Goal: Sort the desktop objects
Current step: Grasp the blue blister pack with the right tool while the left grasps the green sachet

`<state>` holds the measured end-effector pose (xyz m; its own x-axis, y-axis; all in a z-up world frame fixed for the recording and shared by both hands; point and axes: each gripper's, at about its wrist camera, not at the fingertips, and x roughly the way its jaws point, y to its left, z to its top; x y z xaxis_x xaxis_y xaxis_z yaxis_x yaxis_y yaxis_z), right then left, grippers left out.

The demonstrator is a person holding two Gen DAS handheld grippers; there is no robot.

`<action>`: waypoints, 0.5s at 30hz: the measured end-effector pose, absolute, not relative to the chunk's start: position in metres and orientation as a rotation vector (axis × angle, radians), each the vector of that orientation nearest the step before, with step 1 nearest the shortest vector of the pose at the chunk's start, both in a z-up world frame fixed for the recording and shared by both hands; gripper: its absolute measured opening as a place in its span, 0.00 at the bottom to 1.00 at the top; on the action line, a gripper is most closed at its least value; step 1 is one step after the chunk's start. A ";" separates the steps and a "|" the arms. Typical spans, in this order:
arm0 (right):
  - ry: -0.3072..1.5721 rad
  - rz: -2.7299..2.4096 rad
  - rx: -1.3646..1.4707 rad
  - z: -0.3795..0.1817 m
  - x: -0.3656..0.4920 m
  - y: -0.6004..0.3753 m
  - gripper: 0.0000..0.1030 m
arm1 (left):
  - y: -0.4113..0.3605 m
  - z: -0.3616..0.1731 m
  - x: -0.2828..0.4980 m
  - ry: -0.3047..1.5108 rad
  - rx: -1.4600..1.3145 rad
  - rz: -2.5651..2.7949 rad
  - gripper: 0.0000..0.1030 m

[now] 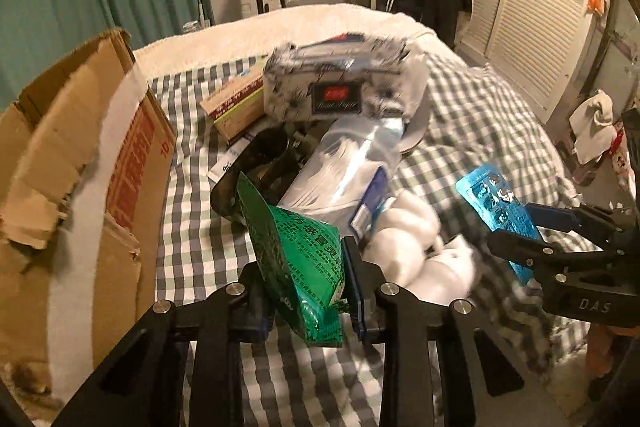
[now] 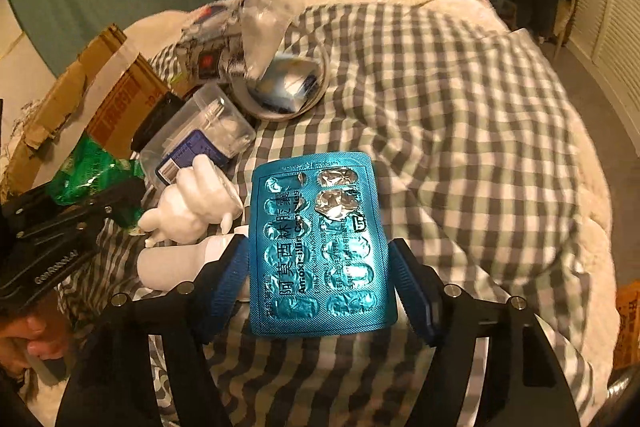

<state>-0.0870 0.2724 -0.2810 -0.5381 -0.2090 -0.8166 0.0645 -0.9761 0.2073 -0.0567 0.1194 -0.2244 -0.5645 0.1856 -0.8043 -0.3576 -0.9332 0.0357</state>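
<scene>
At lower centre of the left wrist view: green sachet (image 1: 298,259), printed foil, tilted, clamped between the fingers of the left gripper (image 1: 310,301) and lifted off the bed. At lower centre of the right wrist view: blue blister pack (image 2: 320,243), foil side up, two upper-right pockets burst, held by its long edges between the blue-padded fingers of the right gripper (image 2: 322,281); both fingers press on it.

Just left of the blister pack: white rabbit figurine (image 2: 196,203), lying on its side, beside a white bottle (image 2: 172,263).

Above these, mid-left of that frame: clear plastic container (image 2: 200,135) with a blue label, on its side; black object beside it, kind not discernible.

Further up: round dish (image 2: 280,95) holding a small packet; patterned tissue pack (image 1: 340,87) at upper centre of the left wrist view, with a tan carton (image 1: 236,107) to its left.

Support: bed with grey-and-white checked cover (image 2: 440,107).

Left edge of both frames: torn cardboard box (image 1: 80,167), red print.
</scene>
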 end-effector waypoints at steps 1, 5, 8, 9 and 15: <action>-0.235 -2.635 1.405 -0.277 -0.082 0.274 0.68 | 0.120 -0.221 -0.054 0.280 -1.256 2.521 0.28; -0.203 -2.726 1.341 -0.259 -0.064 0.277 0.68 | 0.119 -0.213 -0.063 0.270 -1.231 2.527 0.28; -0.231 -2.776 1.282 -0.242 -0.040 0.293 0.68 | 0.119 -0.199 -0.059 0.258 -1.210 2.531 0.28; -0.229 -2.797 1.264 -0.240 -0.040 0.288 0.68 | 0.119 -0.195 -0.058 0.253 -1.202 2.534 0.28; -0.302 -2.927 1.131 -0.202 -0.011 0.296 0.68 | 0.117 -0.167 -0.043 0.263 -1.120 2.557 0.28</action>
<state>-0.0114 0.2958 -0.2017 -0.7426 -0.0590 -0.6671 -0.0787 -0.9815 0.1743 -0.0426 0.1173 -0.1668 -0.6334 0.2294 -0.7390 -0.3750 -0.9264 0.0339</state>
